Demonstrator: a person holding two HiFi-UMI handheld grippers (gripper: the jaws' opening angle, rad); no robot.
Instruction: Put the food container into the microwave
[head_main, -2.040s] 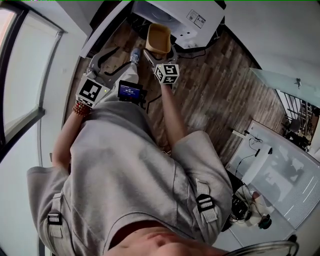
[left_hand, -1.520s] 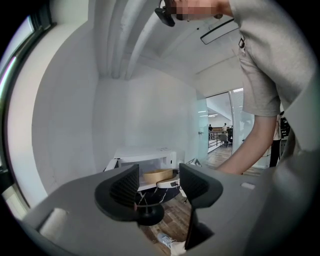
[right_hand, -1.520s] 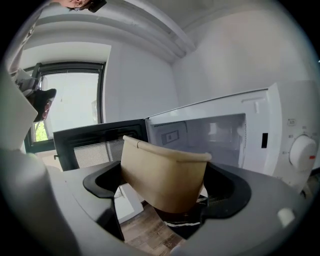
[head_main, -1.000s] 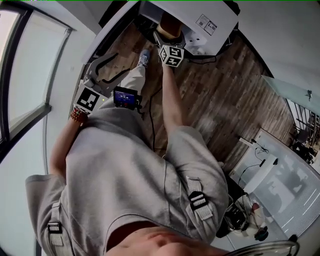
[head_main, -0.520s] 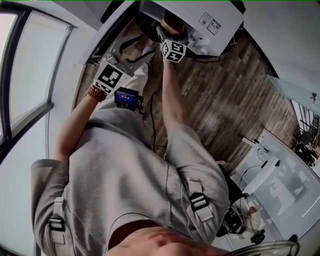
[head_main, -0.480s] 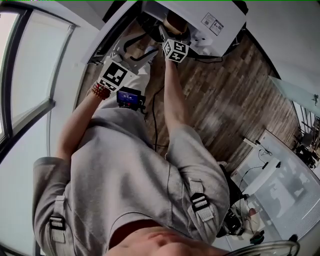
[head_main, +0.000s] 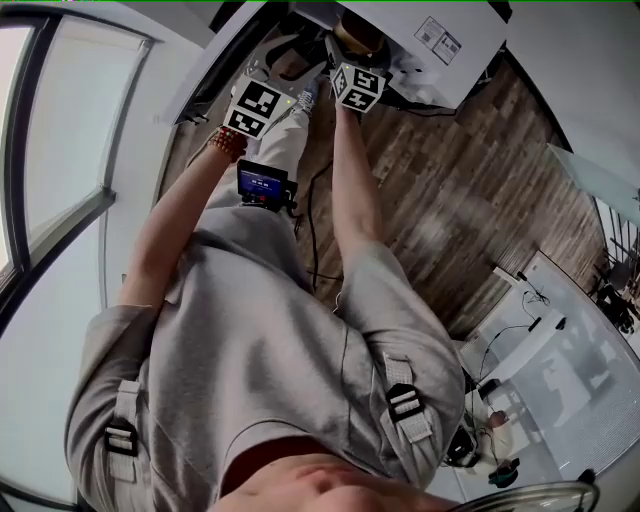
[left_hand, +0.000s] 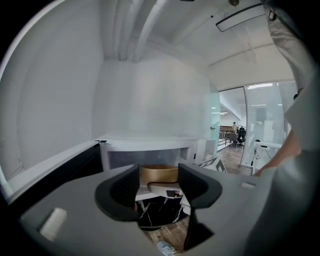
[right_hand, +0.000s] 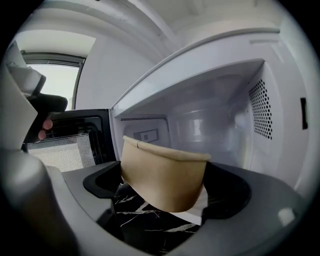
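We reach both arms forward, pointing slightly downward; our right claw (right_hand: 165, 187) is clamped on the food container (right_hand: 162, 172), held at the open mouth of the microwave (right_hand: 227, 115); our left claw (left_hand: 159, 182), jaws apart though just narrowing, grips nothing; the head view cuts the microwave off at its top edge.
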